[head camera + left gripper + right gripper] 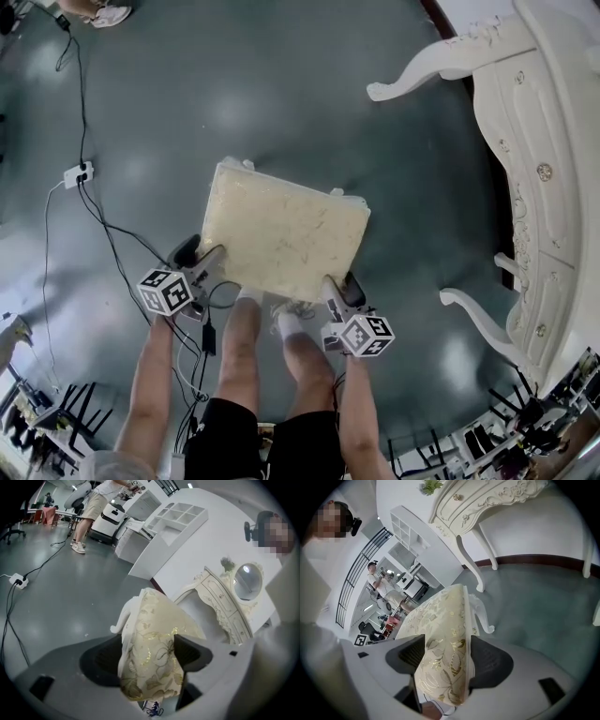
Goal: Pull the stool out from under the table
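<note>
Head view: stool sat on the glossy grey floor, well clear of the carved white counter, right in front of us. Padded rectangular seat in cream floral fabric. Long axis ran left-right, dipping slightly right, near long edge toward us.

Left gripper view: left tongs clenched on the seat's cushioned edge, gold leaf pattern, curved white leg beyond.

Right gripper view: right tongs clamped the same edge at the other near corner.

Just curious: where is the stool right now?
Head view, centre: the stool is on the floor left of the white table, its near corners clamped by the left gripper and right gripper.
</note>
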`<state>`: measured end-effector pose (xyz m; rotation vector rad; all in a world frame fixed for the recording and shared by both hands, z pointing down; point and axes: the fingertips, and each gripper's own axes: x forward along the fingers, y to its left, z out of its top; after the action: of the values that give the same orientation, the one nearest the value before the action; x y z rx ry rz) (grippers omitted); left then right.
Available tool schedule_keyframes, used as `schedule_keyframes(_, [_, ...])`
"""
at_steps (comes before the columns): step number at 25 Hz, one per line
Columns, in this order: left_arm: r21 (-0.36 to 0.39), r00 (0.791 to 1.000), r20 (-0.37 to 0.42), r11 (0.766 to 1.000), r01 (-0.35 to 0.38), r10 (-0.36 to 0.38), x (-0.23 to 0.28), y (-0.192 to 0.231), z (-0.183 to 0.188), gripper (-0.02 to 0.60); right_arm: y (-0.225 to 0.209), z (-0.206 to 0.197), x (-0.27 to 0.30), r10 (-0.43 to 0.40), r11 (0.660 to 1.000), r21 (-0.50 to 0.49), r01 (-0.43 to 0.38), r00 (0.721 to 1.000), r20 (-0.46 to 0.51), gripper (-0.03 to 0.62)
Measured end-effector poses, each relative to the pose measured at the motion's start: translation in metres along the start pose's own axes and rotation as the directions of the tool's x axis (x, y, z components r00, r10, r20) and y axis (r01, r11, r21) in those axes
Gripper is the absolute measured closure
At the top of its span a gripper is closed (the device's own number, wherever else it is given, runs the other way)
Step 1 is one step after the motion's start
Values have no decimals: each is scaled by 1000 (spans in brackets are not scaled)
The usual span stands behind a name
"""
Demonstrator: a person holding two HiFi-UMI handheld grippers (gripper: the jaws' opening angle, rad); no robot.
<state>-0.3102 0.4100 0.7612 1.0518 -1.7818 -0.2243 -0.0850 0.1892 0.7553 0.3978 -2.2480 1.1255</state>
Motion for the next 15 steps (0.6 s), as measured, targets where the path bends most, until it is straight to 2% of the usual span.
schedule_keyframes(5, [34,998,-61,999,-17,19,0,-7,5,232,1,-2,3,-39,999,-35,36,996,-75,279])
schedule_keyframes(10, [154,992,-117,988,-21,40,-5,-31,19,232,11,24,-10,-86,991,-114,76,992,-88,281])
schedule_keyframes(15, [208,996,-76,978,-28,45,-27,-61,59,232,36,70,-36,-79,982,-177,70,996,-47,281])
